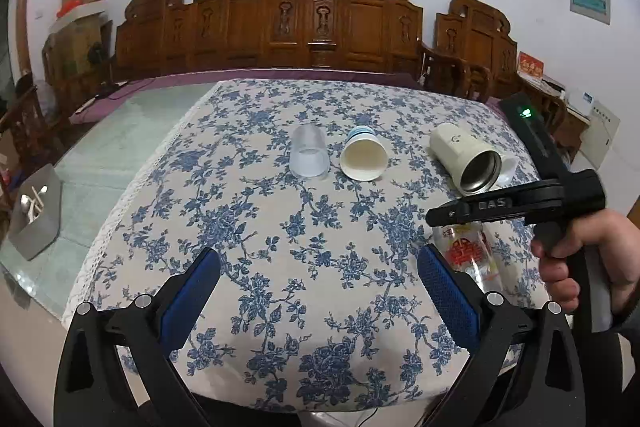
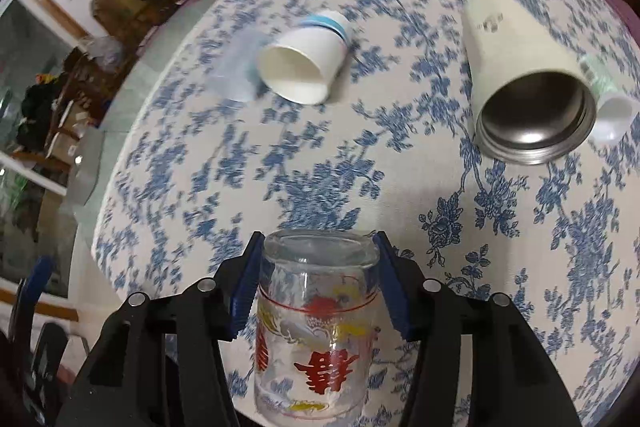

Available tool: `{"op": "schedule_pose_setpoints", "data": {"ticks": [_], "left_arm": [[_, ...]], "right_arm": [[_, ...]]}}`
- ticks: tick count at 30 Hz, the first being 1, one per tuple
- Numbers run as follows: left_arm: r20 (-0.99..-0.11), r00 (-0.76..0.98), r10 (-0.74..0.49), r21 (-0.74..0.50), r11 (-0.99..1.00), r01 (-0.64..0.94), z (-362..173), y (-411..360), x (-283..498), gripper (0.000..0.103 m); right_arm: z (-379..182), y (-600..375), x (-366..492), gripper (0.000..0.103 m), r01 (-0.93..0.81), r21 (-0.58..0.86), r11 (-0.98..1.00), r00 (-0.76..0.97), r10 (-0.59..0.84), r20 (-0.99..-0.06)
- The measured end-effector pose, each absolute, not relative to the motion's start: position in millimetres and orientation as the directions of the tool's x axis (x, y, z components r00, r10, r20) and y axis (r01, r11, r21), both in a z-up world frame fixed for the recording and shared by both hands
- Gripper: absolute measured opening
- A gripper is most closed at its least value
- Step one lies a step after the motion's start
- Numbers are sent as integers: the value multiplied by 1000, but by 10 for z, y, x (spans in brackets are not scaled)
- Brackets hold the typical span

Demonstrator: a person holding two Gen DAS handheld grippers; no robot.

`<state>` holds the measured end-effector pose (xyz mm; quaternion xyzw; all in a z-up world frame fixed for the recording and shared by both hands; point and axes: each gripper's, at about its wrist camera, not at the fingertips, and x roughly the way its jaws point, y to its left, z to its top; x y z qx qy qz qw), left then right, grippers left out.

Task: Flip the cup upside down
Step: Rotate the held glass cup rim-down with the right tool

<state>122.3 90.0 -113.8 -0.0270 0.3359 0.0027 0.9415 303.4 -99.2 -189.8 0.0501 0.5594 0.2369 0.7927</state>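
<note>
Carved wooden seating (image 1: 280, 23) lines the back wall, and in front of it a table under a blue-flowered cloth (image 1: 280, 227) carries the working area.

Left to right on the cloth: a clear plastic cup (image 1: 309, 155) on its side, a paper cup (image 1: 364, 157) on its side just beside it with its mouth facing the camera, then a cream flask (image 1: 466, 157) also lying down, steel mouth open, with a white lid (image 2: 614, 117) touching its far side.

Left gripper (image 1: 318, 291): fingers apart, holding nothing, hovering over bare cloth at the near edge.

Right gripper (image 2: 316, 287): blue pads (image 2: 244, 291) clamped on the printed glass (image 2: 316, 327) near its thick base end, which points away from the camera. Whether the glass touches the cloth cannot be told from either view; it sits at the near right of the table, well apart from the other cups.

Risks, as judged:
- The grip is high on smooth glass, close to one end. Turning it may let the heavier body pivot or slip between the pads.
- Released before the rim sits flat, the glass could tip and roll towards the near table edge.
- The soft cloth may bunch under the rim and leave it leaning.
- A wide swing to the right could strike the flask and set it rolling.
</note>
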Motion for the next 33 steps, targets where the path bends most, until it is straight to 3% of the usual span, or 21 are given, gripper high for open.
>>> {"op": "schedule_pose_setpoints", "data": {"ticks": [16, 33], "left_arm": [[-626, 780, -13, -30, 1000, -7, -1080, 821, 1213, 95], [-627, 779, -2, -15, 1000, -9, -1056, 791, 1226, 95]], "right_arm": [[-1491, -1105, 2664, 56, -471, 110, 875, 492, 365, -791], [-1615, -931, 2766, 57, -487, 25, 873, 543, 325, -774]]}}
